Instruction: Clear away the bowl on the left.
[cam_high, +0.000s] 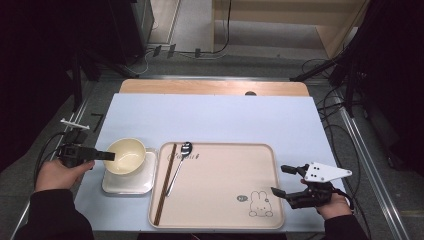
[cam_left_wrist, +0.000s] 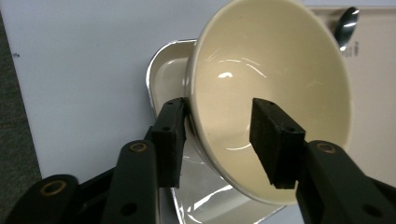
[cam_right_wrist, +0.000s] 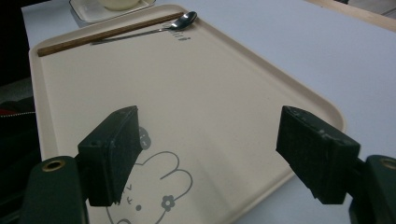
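Note:
A cream bowl (cam_high: 125, 156) (cam_left_wrist: 271, 93) sits on a small white square plate (cam_high: 142, 184) (cam_left_wrist: 163, 74) left of the beige tray (cam_high: 215, 146). My left gripper (cam_high: 106, 156) (cam_left_wrist: 219, 109) straddles the bowl's near rim. One pad lies against the outer wall, and the other stands inside the bowl with a gap to the wall. My right gripper (cam_high: 280, 180) (cam_right_wrist: 208, 121) hovers wide open over the tray's right front corner, above the rabbit drawing, with nothing between its jaws.
A metal spoon (cam_high: 180, 165) (cam_right_wrist: 187, 21) and brown chopsticks (cam_high: 165, 185) (cam_right_wrist: 107, 33) lie along the left side of the tray (cam_right_wrist: 322, 100). The pale blue mat (cam_high: 215, 115) stretches behind the tray. Cables and dark stands ring the table.

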